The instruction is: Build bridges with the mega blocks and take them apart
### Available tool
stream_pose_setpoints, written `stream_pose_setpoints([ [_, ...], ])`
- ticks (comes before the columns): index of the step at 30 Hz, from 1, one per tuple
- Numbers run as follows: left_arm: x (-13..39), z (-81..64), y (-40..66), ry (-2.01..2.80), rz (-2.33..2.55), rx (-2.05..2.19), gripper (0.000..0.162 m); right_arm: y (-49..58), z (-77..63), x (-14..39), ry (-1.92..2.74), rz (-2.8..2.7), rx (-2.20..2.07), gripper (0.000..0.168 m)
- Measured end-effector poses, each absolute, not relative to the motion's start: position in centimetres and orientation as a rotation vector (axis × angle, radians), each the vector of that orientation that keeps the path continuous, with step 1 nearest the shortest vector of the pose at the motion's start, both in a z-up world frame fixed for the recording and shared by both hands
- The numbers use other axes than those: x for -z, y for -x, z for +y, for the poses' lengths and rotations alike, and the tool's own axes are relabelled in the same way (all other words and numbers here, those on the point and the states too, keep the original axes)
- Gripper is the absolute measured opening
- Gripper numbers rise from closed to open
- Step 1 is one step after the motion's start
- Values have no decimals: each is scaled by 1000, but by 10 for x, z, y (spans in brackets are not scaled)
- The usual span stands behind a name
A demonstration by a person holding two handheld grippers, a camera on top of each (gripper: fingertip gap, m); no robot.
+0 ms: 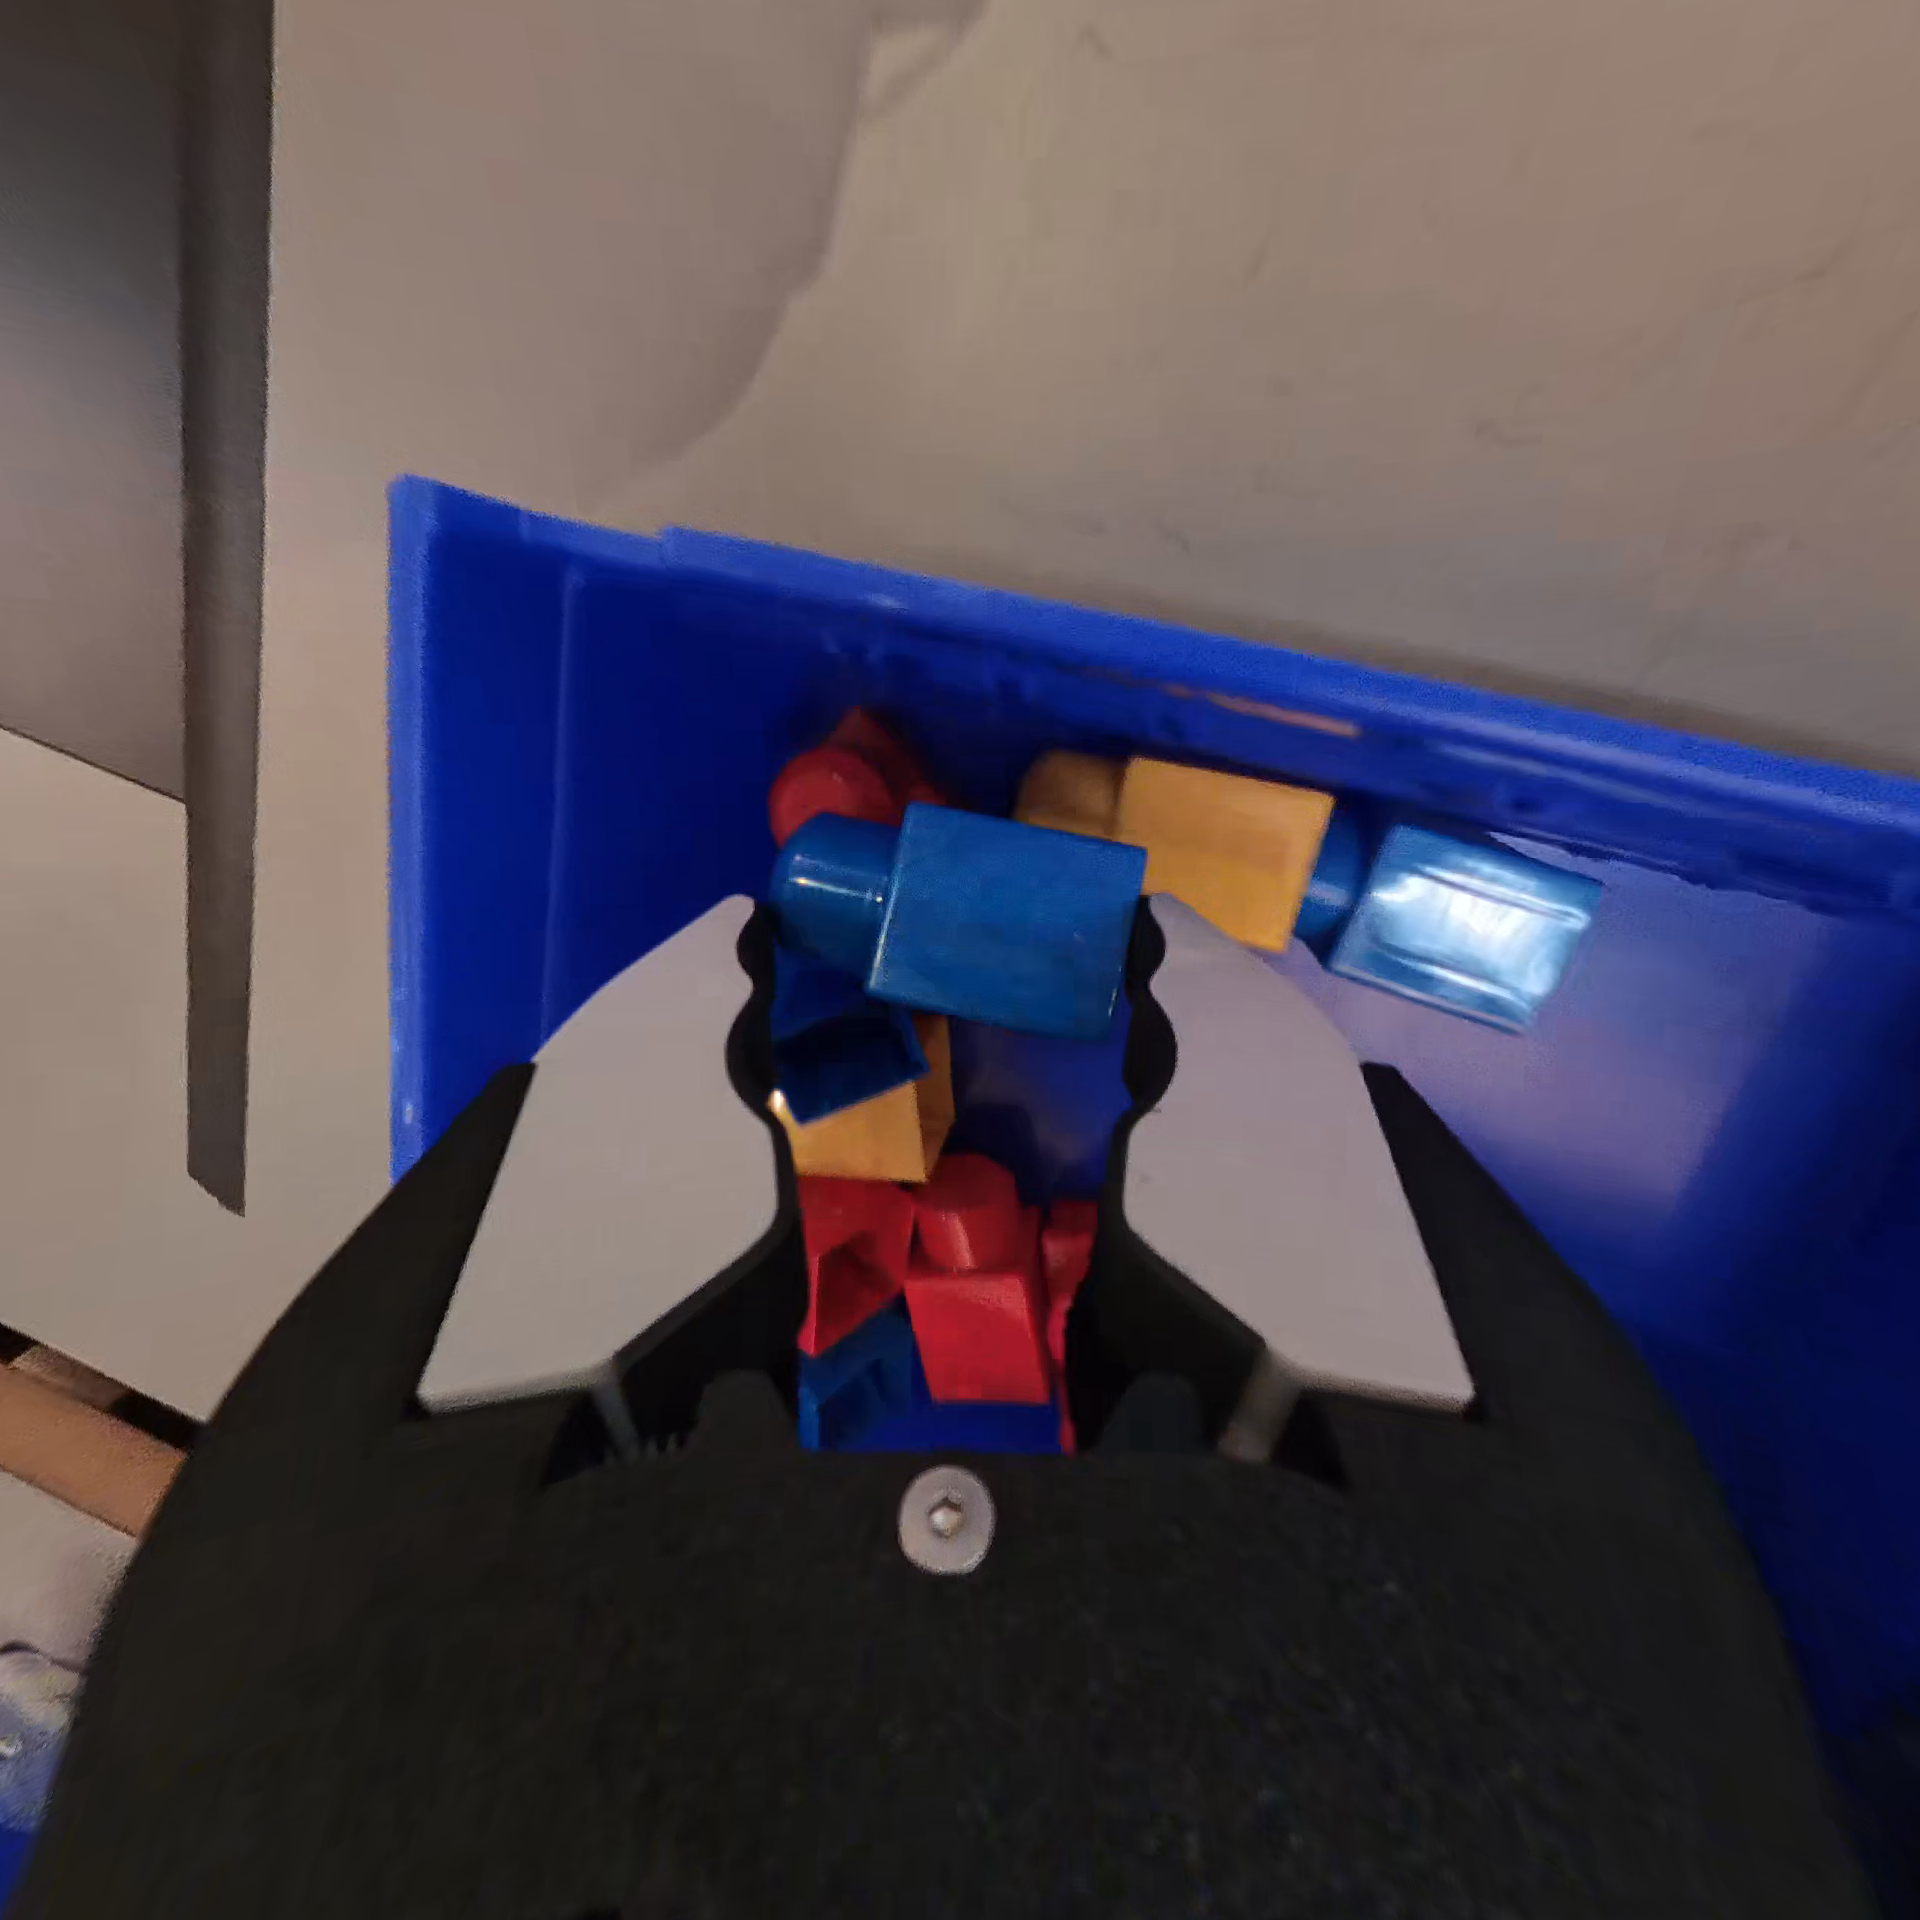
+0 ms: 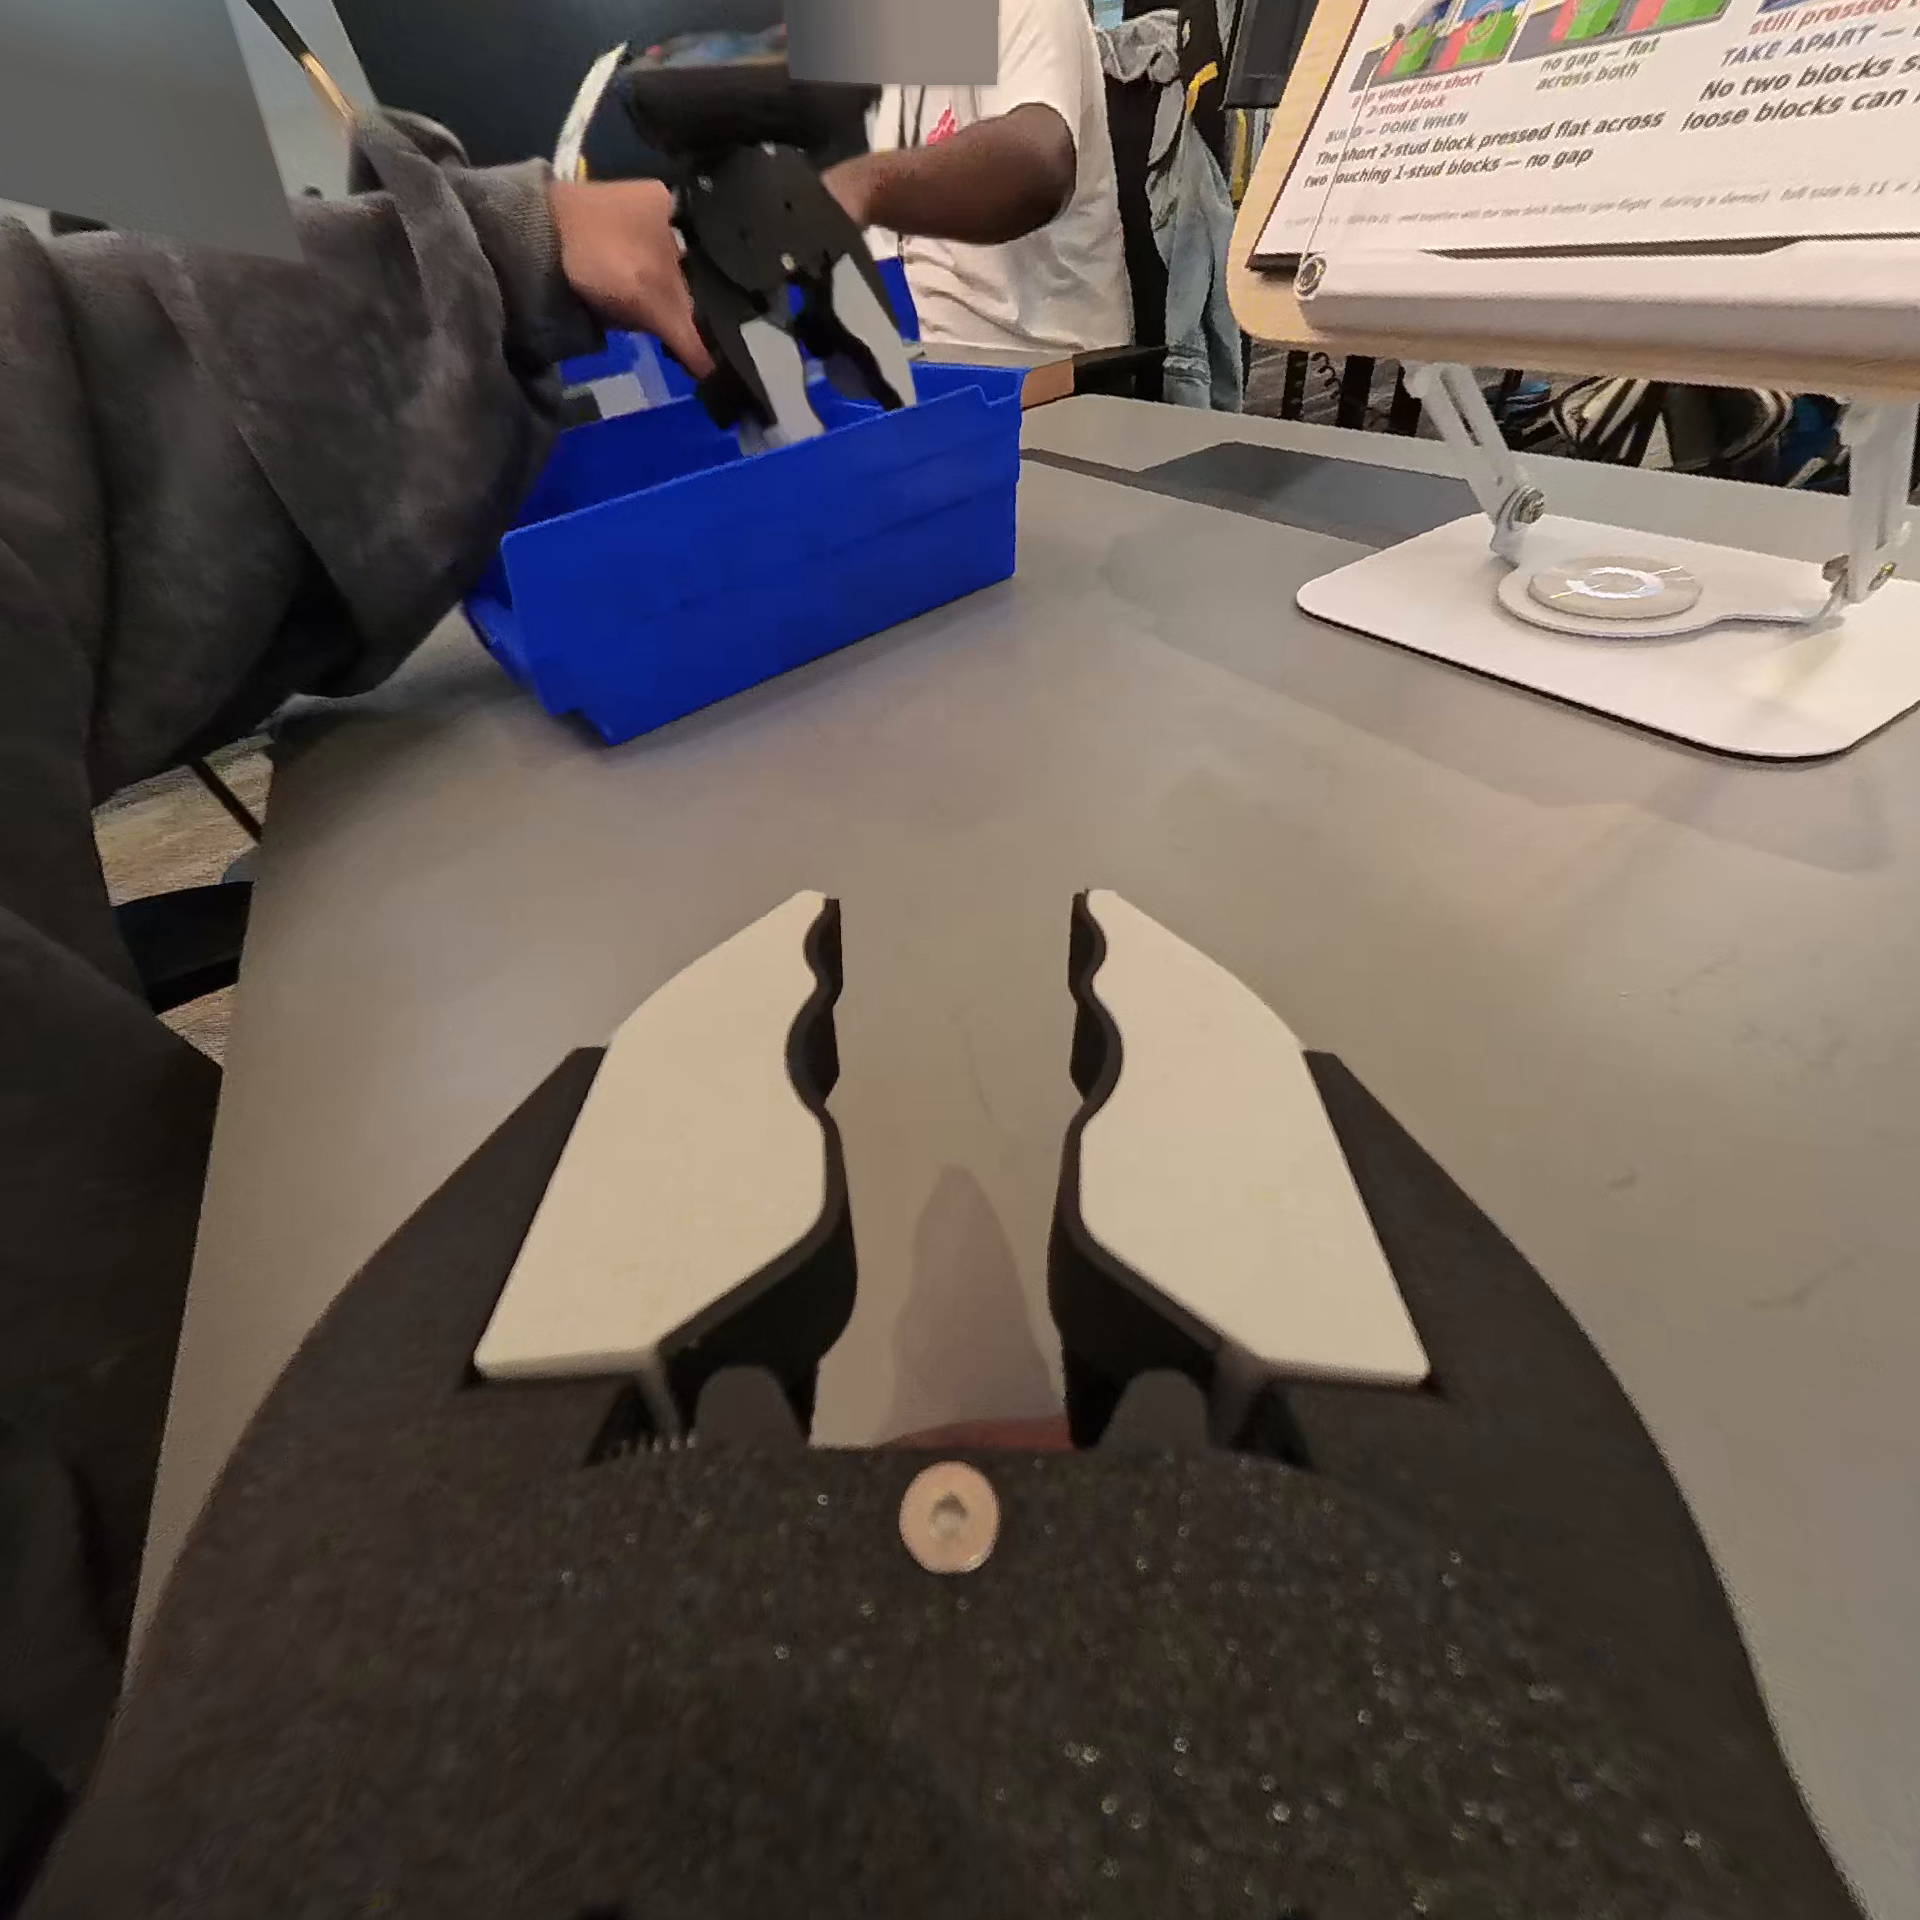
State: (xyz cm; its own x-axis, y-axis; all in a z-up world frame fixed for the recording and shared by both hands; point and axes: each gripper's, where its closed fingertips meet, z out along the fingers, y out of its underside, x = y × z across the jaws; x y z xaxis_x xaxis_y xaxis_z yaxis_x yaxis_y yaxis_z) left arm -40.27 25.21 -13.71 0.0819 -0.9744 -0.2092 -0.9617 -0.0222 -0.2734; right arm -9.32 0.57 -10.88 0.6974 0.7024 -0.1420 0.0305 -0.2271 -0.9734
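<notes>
Left wrist view, tongs (image 1: 951,935) inside bin (image 1: 1558,790)

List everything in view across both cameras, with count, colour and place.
bin: one, blue, far left of the table.
blocks: several, blue, red and orange-yellow, heaped inside the bin; exact count unclear.
table: one, grey, under everything.
stand: one, white, far right of the table, holding a printed sheet.
bystander: one, white shirt, beyond the bin.
sleeve: grey, left of the bin.
left tool: black and grey, inside the bin, a blue block between its fingertips.
right tool: black and grey, open over bare table.
</notes>
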Motion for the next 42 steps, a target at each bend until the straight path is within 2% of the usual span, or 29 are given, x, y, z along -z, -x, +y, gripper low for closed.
stream_pose_setpoints([
  [5,81,216,400,1918,1827,89,64,95,5,106,1687,-606,-695,41],
  [10,26,151,342,1705,1792,233,64,92,7,98,1660,-580,-675,41],
  [13,36,120,303,1646,1913,239,64,88,9,96,1650,-561,-641,41],
  [23,151,67,200,1473,2312,354,64,90,-1,101,1638,-618,-575,39],
  [31,187,62,175,1434,2434,324,65,89,-5,101,1635,-616,-592,38],
  [33,187,63,176,1458,2439,321,65,89,-4,102,1643,-614,-605,38],
  [35,185,67,179,1477,2427,296,79,89,-5,102,1643,-613,-611,38],
  [37,173,69,190,1512,2414,275,85,90,-5,102,1644,-617,-614,38],
  [39,145,72,205,1540,2351,272,87,90,-5,102,1643,-619,-617,38],
  [42,80,84,241,1551,2165,271,79,91,-5,102,1642,-620,-622,38],
])
